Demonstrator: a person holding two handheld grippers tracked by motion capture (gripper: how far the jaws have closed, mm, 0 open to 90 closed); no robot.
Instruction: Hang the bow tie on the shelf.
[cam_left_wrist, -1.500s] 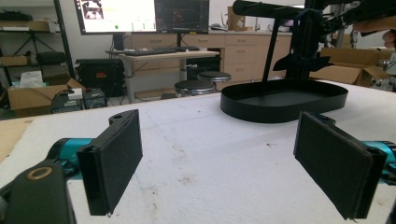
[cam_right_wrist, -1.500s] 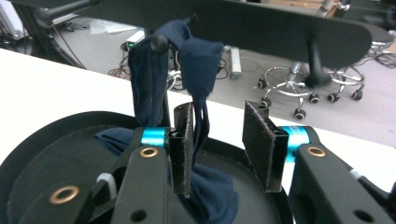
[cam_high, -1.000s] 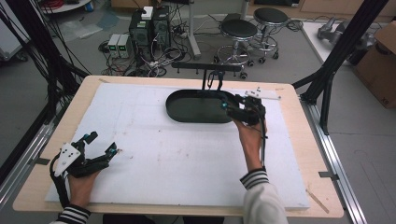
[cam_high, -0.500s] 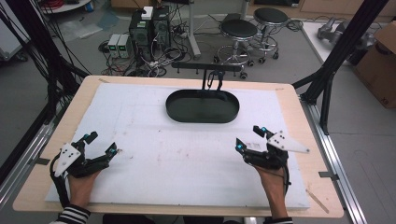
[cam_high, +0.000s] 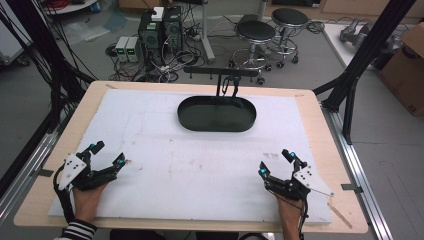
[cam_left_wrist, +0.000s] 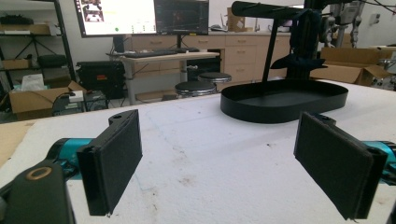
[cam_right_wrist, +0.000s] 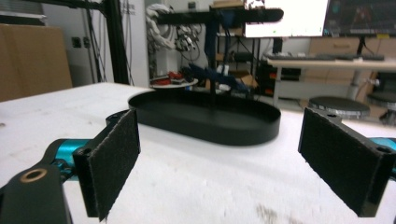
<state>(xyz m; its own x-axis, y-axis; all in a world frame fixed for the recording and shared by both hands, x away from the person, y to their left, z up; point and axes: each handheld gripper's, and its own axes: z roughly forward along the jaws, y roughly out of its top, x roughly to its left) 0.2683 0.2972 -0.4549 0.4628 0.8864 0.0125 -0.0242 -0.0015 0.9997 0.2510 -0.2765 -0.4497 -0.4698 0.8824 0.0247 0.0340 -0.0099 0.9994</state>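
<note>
Both claws rest low at the near corners of the white mat, well apart: the left gripper and right gripper each have jaws spread wide, with nothing between them. Ahead of them, at the far middle of the mat, sits a black oval tray with a T-shaped stand rising from it, dark items hanging on its bar.

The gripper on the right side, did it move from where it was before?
Yes. The right gripper pulled back from the black tray toward the table's near edge; its jaws stand open.
</note>
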